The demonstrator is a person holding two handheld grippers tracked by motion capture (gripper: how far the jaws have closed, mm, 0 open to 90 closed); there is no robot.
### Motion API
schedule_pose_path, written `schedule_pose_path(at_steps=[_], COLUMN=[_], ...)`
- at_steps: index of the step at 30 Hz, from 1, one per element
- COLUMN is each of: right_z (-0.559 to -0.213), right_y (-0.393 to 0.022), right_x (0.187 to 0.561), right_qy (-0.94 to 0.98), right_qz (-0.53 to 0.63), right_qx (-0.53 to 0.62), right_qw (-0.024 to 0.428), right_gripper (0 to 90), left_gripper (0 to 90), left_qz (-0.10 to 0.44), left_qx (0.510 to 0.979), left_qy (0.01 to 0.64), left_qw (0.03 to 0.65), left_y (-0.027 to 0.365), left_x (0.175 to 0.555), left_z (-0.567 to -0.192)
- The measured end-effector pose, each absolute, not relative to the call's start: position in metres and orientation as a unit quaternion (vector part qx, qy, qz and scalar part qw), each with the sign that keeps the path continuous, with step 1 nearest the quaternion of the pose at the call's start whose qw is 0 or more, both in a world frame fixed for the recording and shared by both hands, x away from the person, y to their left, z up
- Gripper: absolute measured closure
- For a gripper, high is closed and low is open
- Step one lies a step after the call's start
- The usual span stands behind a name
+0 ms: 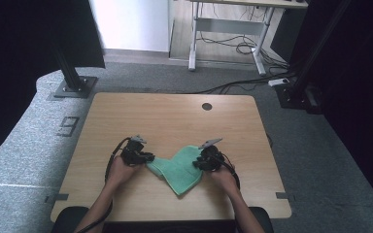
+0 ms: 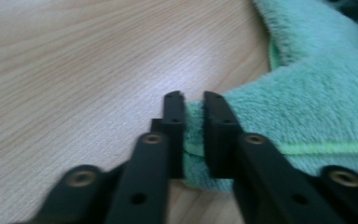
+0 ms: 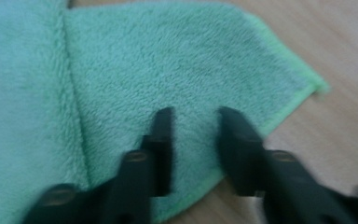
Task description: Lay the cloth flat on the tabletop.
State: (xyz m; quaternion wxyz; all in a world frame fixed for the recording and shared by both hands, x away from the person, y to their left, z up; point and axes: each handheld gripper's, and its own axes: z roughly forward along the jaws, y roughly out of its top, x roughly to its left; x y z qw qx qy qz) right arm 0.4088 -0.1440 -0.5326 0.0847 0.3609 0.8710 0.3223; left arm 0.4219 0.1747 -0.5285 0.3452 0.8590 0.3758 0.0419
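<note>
The soft green fluffy cloth lies on the light wooden bench between both claws. The left claw pinches its corner. The right claw grips its edge.

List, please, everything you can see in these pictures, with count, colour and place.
towel: one, green, rumpled on the near middle of the table, between the two grippers.
table: one, light wood, with a dark round hole near its far edge.
desk frame: one, pale grey, on the floor beyond the table, with black cables under it.
post bases: two, dark, on the grey floor at the table's far corners.
left gripper: one, black, fingers closed on the towel's edge.
right gripper: one, black, fingers over the towel near a corner.
forearms: two, entering from the bottom.
</note>
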Motion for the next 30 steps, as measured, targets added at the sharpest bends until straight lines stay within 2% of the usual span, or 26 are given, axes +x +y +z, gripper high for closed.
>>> schedule_pose_path(at_steps=[1, 4, 5, 6, 7, 8, 9, 10, 11, 12, 13, 14, 15, 16, 20, 21, 22, 23, 25, 26, 30], right_z=[-0.532, -0.526, -0.504, -0.489, -0.471, -0.471, -0.455, -0.442, -0.435, -0.434, -0.446, -0.446, -0.454, -0.469, -0.485, -0.491, -0.491, -0.494, -0.496, -0.501, -0.508], right_y=[-0.142, -0.138, -0.140, -0.143, -0.147, -0.147, -0.150, -0.154, -0.158, -0.161, -0.168, -0.168, -0.172, -0.178, -0.177, -0.176, -0.176, -0.174, -0.172, -0.166, -0.153], right_x=[0.409, 0.412, 0.414, 0.415, 0.415, 0.415, 0.415, 0.415, 0.417, 0.420, 0.429, 0.429, 0.429, 0.427, 0.423, 0.422, 0.422, 0.420, 0.418, 0.413, 0.406], right_qy=[0.871, 0.878, 0.865, 0.856, 0.847, 0.847, 0.840, 0.834, 0.831, 0.831, 0.836, 0.836, 0.831, 0.821, 0.833, 0.832, 0.832, 0.835, 0.839, 0.847, 0.858], right_qz=[0.320, 0.307, 0.333, 0.352, 0.369, 0.369, 0.381, 0.390, 0.392, 0.378, 0.337, 0.337, 0.338, 0.352, 0.337, 0.339, 0.339, 0.346, 0.346, 0.349, 0.357], right_qx=[0.365, 0.358, 0.362, 0.361, 0.360, 0.360, 0.357, 0.355, 0.357, 0.366, 0.389, 0.389, 0.399, 0.413, 0.409, 0.413, 0.413, 0.408, 0.401, 0.386, 0.358], right_qw=[0.073, 0.083, 0.102, 0.117, 0.133, 0.133, 0.148, 0.159, 0.169, 0.182, 0.192, 0.192, 0.191, 0.176, 0.160, 0.148, 0.148, 0.130, 0.125, 0.110, 0.091], right_gripper=[87.5, 88.6, 88.8, 88.8, 88.7, 88.7, 88.2, 86.3, 74.0, 52.2, 41.3, 41.3, 36.0, 33.8, 33.2, 39.1, 39.1, 47.2, 50.3, 56.9, 63.4], left_gripper=[84.1, 84.4, 84.4, 84.2, 83.4, 81.1, 81.1, 74.0, 62.7, 50.8, 30.6, 24.7, 24.7, 23.9, 24.0, 23.7, 23.6, 23.7, 23.6, 22.9, 22.5], left_qz=[0.052, 0.070, 0.092, 0.092, 0.121, 0.121, 0.125, 0.119, 0.116, 0.128, 0.153, 0.153, 0.158, 0.135, 0.130, 0.128, 0.128, 0.129, 0.130, 0.130, 0.127], left_qx=[0.857, 0.842, 0.818, 0.818, 0.799, 0.799, 0.794, 0.796, 0.806, 0.816, 0.828, 0.828, 0.830, 0.820, 0.823, 0.827, 0.827, 0.829, 0.834, 0.838, 0.849], left_qy=[0.374, 0.376, 0.372, 0.372, 0.364, 0.364, 0.357, 0.358, 0.364, 0.365, 0.372, 0.372, 0.381, 0.400, 0.405, 0.399, 0.399, 0.395, 0.388, 0.386, 0.374], left_qw=[0.351, 0.380, 0.430, 0.430, 0.463, 0.463, 0.476, 0.473, 0.453, 0.430, 0.391, 0.391, 0.375, 0.387, 0.377, 0.374, 0.374, 0.374, 0.370, 0.364, 0.351], left_y=[0.177, 0.185, 0.200, 0.200, 0.214, 0.214, 0.219, 0.222, 0.223, 0.222, 0.222, 0.222, 0.225, 0.232, 0.226, 0.216, 0.216, 0.210, 0.197, 0.191, 0.172], left_x=[0.421, 0.420, 0.412, 0.412, 0.397, 0.397, 0.388, 0.381, 0.376, 0.371, 0.366, 0.366, 0.367, 0.374, 0.389, 0.399, 0.399, 0.403, 0.409, 0.411, 0.414], left_z=[-0.522, -0.502, -0.462, -0.462, -0.427, -0.427, -0.415, -0.409, -0.410, -0.418, -0.443, -0.443, -0.454, -0.471, -0.483, -0.489, -0.489, -0.492, -0.499, -0.504, -0.519])
